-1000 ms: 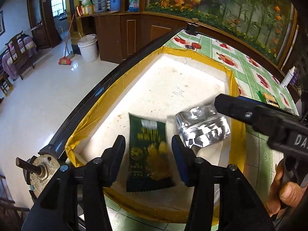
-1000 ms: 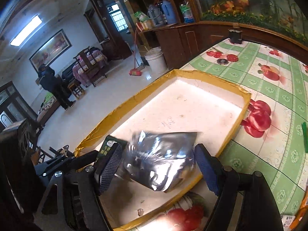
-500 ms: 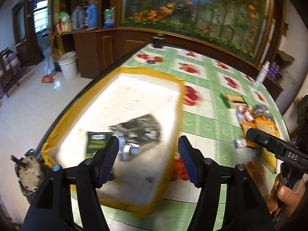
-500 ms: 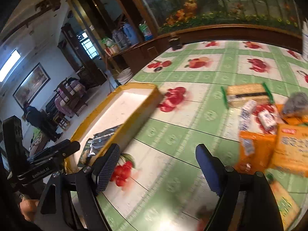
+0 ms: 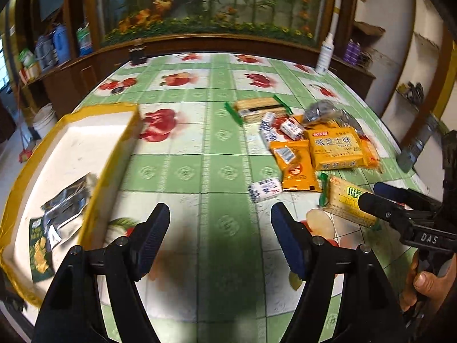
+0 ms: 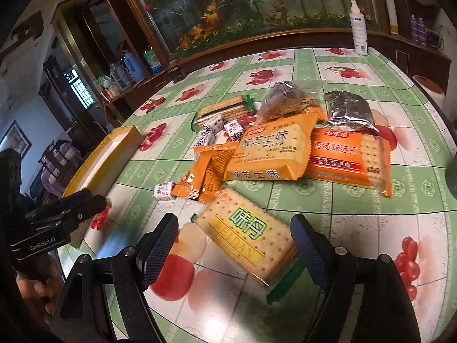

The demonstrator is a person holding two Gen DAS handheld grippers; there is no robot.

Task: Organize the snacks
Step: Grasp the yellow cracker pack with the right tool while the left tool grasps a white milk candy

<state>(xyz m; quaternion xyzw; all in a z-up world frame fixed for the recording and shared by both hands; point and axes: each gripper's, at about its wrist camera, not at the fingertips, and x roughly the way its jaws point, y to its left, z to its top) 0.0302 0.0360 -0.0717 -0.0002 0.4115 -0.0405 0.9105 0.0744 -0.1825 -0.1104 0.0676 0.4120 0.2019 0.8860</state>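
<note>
A white tray with yellow rim (image 5: 117,148) sits at the table's left; a silver pouch (image 5: 67,205) and a green snack bag (image 5: 38,245) lie in it. A pile of snacks lies at right: orange cracker packs (image 6: 271,151), small wrapped candies (image 6: 217,128), silver pouches (image 6: 348,111). A clear cracker pack with green print (image 6: 251,234) lies nearest. My right gripper (image 6: 234,243) is open and hovers with its jaws either side of that pack. My left gripper (image 5: 220,234) is open and empty above bare tablecloth between tray and pile.
A green-and-white fruit-print cloth (image 5: 217,168) covers the table. A white spray bottle (image 6: 358,28) stands at the far edge near a wooden cabinet with an aquarium. A dark object (image 5: 137,54) stands at the far left corner.
The silver pouch was let go into the tray by the right gripper. Both grippers swung right, away from the tray, to the snack pile; the right now hovers over the green-print cracker pack.
</note>
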